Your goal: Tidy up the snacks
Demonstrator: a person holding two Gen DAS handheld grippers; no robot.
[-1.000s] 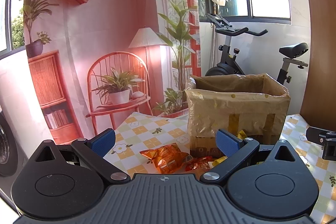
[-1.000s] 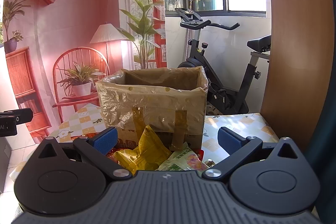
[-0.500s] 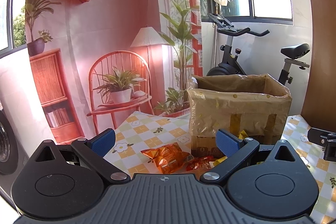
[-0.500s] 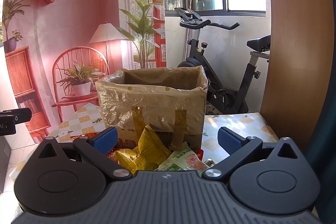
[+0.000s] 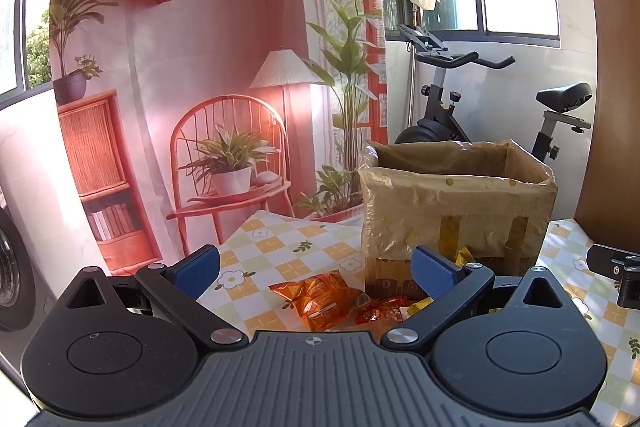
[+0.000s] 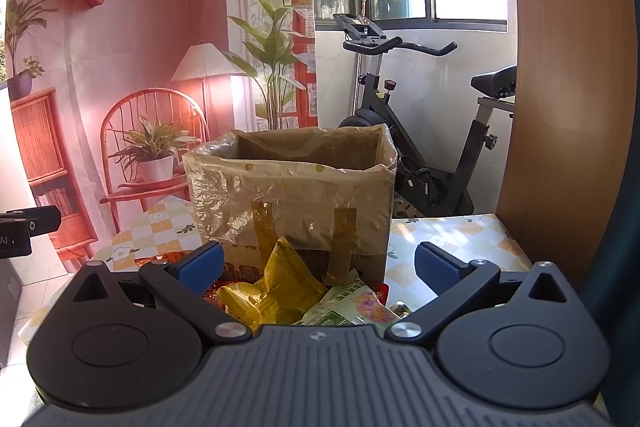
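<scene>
A table under a yellow-and-white checked floral cloth (image 5: 280, 251) stands before a printed backdrop of a red chair and potted plants, with an exercise bike (image 6: 420, 131) by the window behind. On the cloth sits a cardboard box lined with a clear plastic bag (image 6: 292, 195), open at the top, and the snack packets lie heaped at its near foot.

In the left wrist view, the left gripper (image 5: 316, 269) has its blue pads (image 5: 196, 269) spread wide with nothing between them. An orange snack packet (image 5: 320, 297) lies flat on the cloth at about 6 o'clock from the midpoint between the fingers, just below and apart from both pads. Its long axis runs roughly 10 to 4 o'clock. A smaller red packet (image 5: 380, 311) lies just beside it toward 4 o'clock.

In the right wrist view, the right gripper (image 6: 316, 267) is likewise spread and empty. A yellow packet (image 6: 272, 291) leans tilted against the box front at about 7 o'clock from the finger midpoint, its upper corner rising between the pads. A green-and-white packet (image 6: 352, 307) lies at about 5 o'clock, touching it.

Each gripper seems equally near its own packet. For either one, the box mouth lies at 12 o'clock, above and beyond the fingers, so a grasped packet would likely have to go up and forward over the rim.
</scene>
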